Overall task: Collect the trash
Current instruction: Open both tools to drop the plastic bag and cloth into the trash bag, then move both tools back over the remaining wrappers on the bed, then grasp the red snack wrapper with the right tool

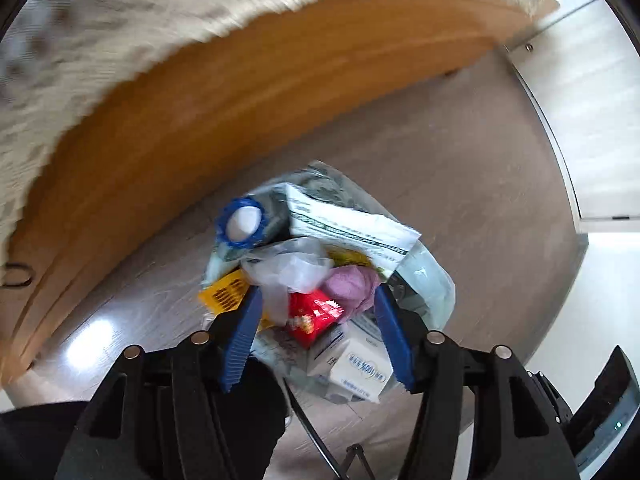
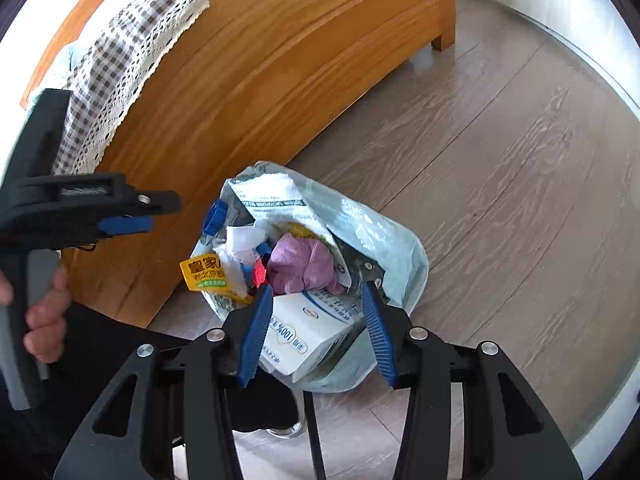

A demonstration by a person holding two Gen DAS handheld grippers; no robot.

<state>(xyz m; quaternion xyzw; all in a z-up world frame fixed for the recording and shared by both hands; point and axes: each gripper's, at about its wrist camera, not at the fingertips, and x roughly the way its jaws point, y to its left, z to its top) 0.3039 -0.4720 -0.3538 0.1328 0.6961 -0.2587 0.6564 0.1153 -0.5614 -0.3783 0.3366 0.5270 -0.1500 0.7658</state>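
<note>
You've got the wooden bed frame [image 2: 256, 92] filling the top of both views, a checked cloth with lace trim [image 2: 116, 60] draped over its edge. The grey wood floor [image 2: 500, 152] runs out from the foot of it. Right beside the bed frame, on the floor, sits the pale plastic trash bag [image 2: 384, 236], mouth wide and stuffed full. At its near side lies a white carton [image 2: 304, 332] with blue print. Behind that, a pink wad of cloth [image 2: 304, 264], then crumpled white paper [image 2: 244, 248], and a yellow packet [image 2: 206, 276] poking out on the side toward the bed frame. A red wrapper [image 1: 314, 312] shows in the left wrist view, and a blue-capped bottle [image 1: 240, 222] stands at the bag's far edge, nearest the bed frame.

Your left gripper [image 1: 316, 308] hangs over the bag, fingers parted, nothing between the blue pads. Your right gripper [image 2: 316, 300] likewise stands apart above the carton, gripping nothing. Your left hand [image 2: 44, 320] shows on its handle.
</note>
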